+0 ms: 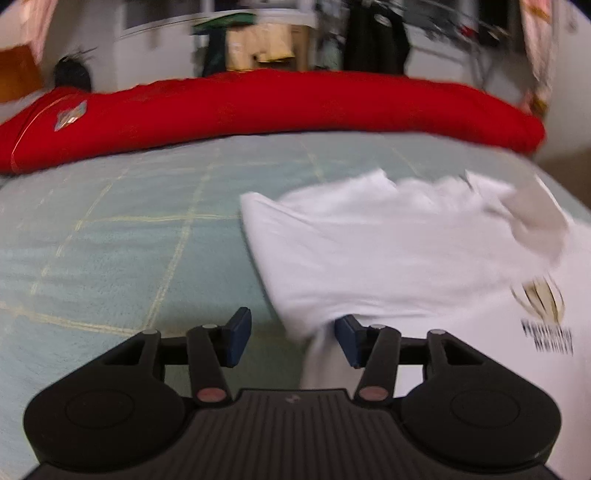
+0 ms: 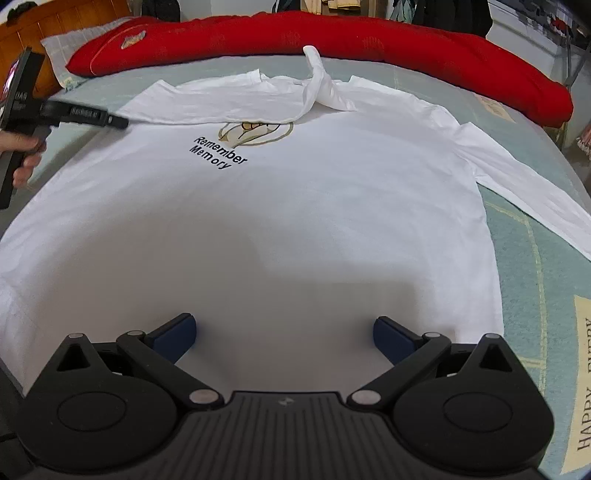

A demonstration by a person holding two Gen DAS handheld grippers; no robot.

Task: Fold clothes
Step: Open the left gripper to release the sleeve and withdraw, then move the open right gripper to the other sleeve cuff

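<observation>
A white long-sleeved shirt [image 2: 295,206] with a "Remember Memory" print lies flat on the pale green bed cover [image 2: 535,266]. Its left sleeve [image 2: 229,107] is folded across the chest; the cuff sticks up near the collar. The right sleeve [image 2: 528,184] stretches out to the right. My right gripper [image 2: 284,336] is open and empty over the shirt's lower part. My left gripper [image 1: 293,338] is open at the shirt's left edge [image 1: 369,258], its right pad touching cloth. It also shows in the right wrist view [image 2: 118,122], held by a hand.
A long red bolster [image 2: 332,40] lies across the far side of the bed. A wooden headboard [image 2: 55,22] and a pale pillow [image 2: 62,55] are at the far left. Furniture and hanging clothes stand beyond the bed.
</observation>
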